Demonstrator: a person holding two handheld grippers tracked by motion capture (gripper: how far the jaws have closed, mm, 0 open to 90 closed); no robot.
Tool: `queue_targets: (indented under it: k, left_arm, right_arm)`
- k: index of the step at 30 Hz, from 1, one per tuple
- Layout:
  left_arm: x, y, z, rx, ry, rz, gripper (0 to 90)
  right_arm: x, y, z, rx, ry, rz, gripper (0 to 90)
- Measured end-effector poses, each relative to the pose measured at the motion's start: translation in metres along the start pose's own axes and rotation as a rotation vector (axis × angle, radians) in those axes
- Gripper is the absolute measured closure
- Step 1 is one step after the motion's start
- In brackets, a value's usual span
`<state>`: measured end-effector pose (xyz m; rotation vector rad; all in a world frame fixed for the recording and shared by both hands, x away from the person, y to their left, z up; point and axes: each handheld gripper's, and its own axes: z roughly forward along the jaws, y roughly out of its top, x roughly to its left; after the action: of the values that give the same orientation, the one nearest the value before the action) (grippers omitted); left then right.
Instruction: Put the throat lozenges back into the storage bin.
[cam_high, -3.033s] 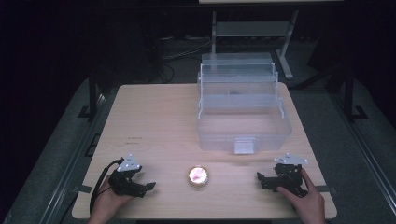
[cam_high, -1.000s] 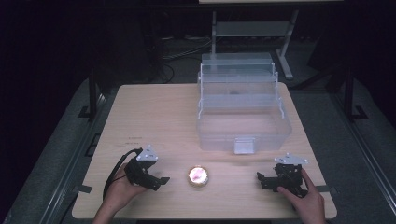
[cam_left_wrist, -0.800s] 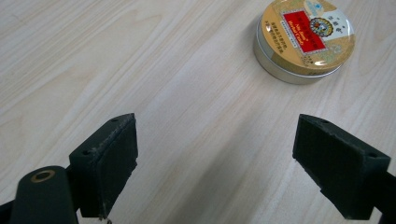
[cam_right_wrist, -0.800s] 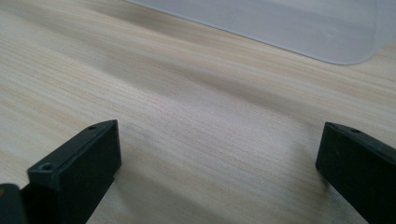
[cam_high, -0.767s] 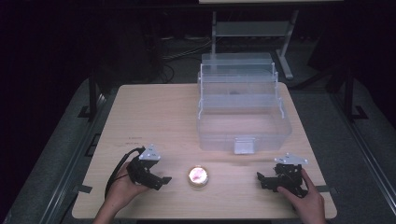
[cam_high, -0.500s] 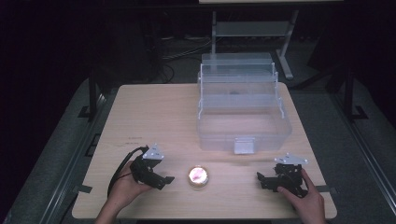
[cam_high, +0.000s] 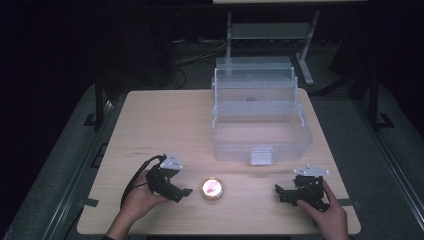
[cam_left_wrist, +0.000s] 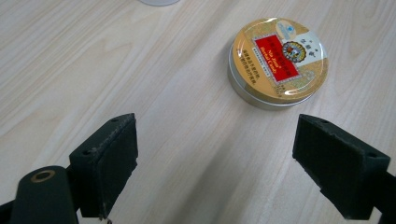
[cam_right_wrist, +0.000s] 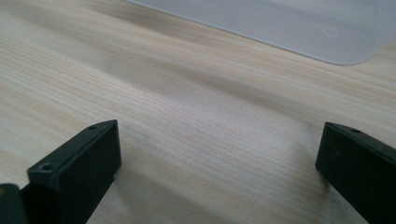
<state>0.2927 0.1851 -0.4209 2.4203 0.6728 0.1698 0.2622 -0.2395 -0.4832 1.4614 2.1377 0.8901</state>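
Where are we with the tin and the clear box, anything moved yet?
Done: the clear box stands open. In hand: the left claw, open, is near the tin but not around it. Left: the tin sits on the table, ungrasped; the right claw rests open at the near right edge.

Gold tin (cam_left_wrist: 278, 58) with red label, seemingly patterned; black tongs (cam_left_wrist: 229, 168).

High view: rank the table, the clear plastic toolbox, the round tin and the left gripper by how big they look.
1. Wooden table, by far the largest.
2. Clear plastic toolbox, standing open on the table's far right part.
3. Left gripper.
4. Round tin, smallest, though not much smaller than the gripper beside it.
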Motion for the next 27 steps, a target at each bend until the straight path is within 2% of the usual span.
queue_targets:
  k: [14, 21, 22, 27]
  left_arm:
    - [-0.008, 0.017, 0.009, 0.015, -0.03, 0.04, 13.4]
    - [-0.01, 0.022, 0.013, 0.014, -0.043, 0.043, 13.4]
    - [-0.009, 0.023, 0.013, 0.027, -0.046, 0.059, 13.4]
    - [-0.013, 0.03, 0.016, 0.034, -0.054, 0.071, 13.4]
  right_arm:
    - [0.0, 0.0, 0.0, 0.0, 0.0, -0.001, 0.0]
    - [0.0, 0.0, 0.0, 0.0, 0.0, -0.001, 0.0]
    - [0.0, 0.0, 0.0, 0.0, 0.0, -0.001, 0.0]
    - [0.0, 0.0, 0.0, 0.0, 0.0, -0.001, 0.0]
